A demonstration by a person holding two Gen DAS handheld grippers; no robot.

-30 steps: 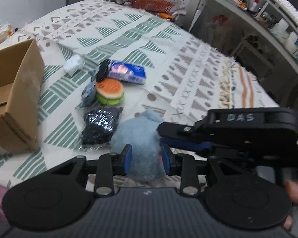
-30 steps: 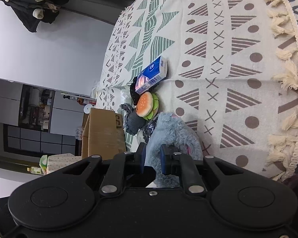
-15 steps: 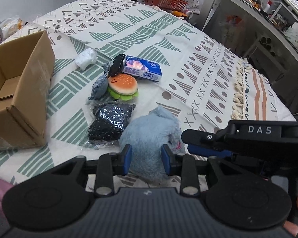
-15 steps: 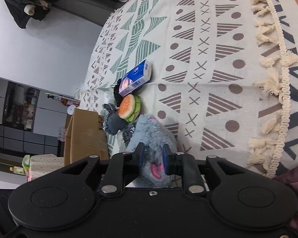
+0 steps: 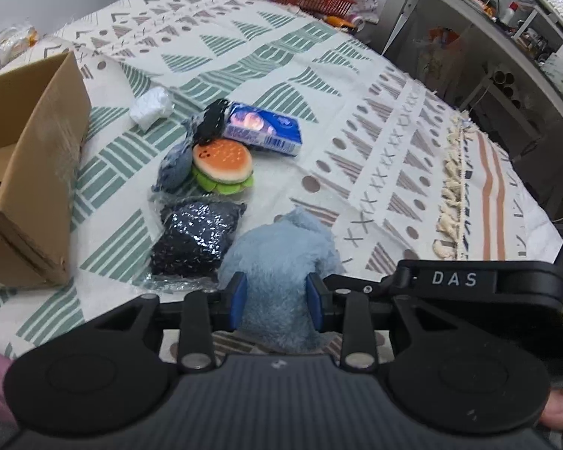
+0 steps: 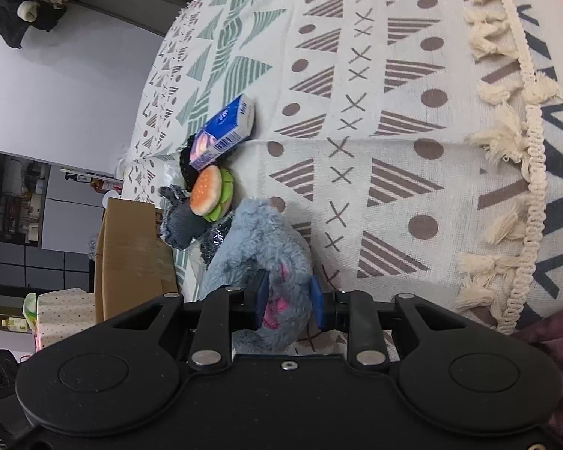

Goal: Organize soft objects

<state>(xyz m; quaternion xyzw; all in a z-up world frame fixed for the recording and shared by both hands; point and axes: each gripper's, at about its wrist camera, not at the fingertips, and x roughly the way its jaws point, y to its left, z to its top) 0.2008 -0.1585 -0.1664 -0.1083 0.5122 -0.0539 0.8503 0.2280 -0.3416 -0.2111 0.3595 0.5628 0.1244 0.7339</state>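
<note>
Left gripper (image 5: 276,302) fingers pinched narrow, right gripper (image 6: 289,302) likewise, both angled downward

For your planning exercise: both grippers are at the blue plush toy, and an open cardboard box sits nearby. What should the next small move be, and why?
Probably lift the blue plush toy toward the cardboard box: the left gripper and right gripper both pinch it.

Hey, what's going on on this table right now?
A person is sorting soft things on a patterned tablecloth, with a hand-held gripper in each hand. Both the left hand-held gripper and the right hand-held gripper have their blue pads against the same blue plush toy; the right jaws have just been opening, the toy between them. A burger toy, a tissue pack and a dark bagged item lie beside an open cardboard box.
</note>
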